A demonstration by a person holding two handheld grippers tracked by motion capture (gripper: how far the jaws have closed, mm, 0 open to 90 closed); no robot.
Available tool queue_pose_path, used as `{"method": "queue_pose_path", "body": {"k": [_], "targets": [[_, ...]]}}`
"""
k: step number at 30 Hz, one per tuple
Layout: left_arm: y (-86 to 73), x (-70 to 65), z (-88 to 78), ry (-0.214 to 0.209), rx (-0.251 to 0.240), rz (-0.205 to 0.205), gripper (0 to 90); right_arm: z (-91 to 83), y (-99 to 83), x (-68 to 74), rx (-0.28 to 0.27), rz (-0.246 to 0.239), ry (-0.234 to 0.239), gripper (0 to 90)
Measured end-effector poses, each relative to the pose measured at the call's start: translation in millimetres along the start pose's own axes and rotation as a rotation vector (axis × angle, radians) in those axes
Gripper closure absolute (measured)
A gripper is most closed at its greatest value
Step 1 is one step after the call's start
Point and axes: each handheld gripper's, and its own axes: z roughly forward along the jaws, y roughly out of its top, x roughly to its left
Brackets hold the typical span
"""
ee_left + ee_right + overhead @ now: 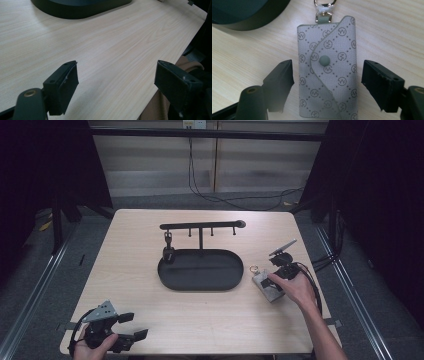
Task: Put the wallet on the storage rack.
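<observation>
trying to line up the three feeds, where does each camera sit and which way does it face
High view: above the person's side, looking forward and down on the table; forearms and both grippers enter from the bottom.
Left gripper view: rides the left gripper, looking along its open jaws over bare tabletop to the black tray.
Right gripper view: rides the right gripper, looking down on the grey key pouch between its jaws.
Shared: all three show the tray.

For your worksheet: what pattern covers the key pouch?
Grey key pouch, dotted diamond grid with circled logos; right gripper view.
</observation>
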Motion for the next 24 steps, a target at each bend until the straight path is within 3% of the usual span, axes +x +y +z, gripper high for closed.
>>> {"method": "queue_pose_path", "body": {"k": [20,24], "targets": [[0.0,2.0,-0.3,0.001,0.004,-0.006,18.8,22.1,4.9,4.9,0.105,-0.058,-0.029,24.9],[0.9,2.8,0.0,0.009,0.006,-0.007,18.8,26.5,6.4,7.0,0.12,-0.074,-0.052,25.6]]}}
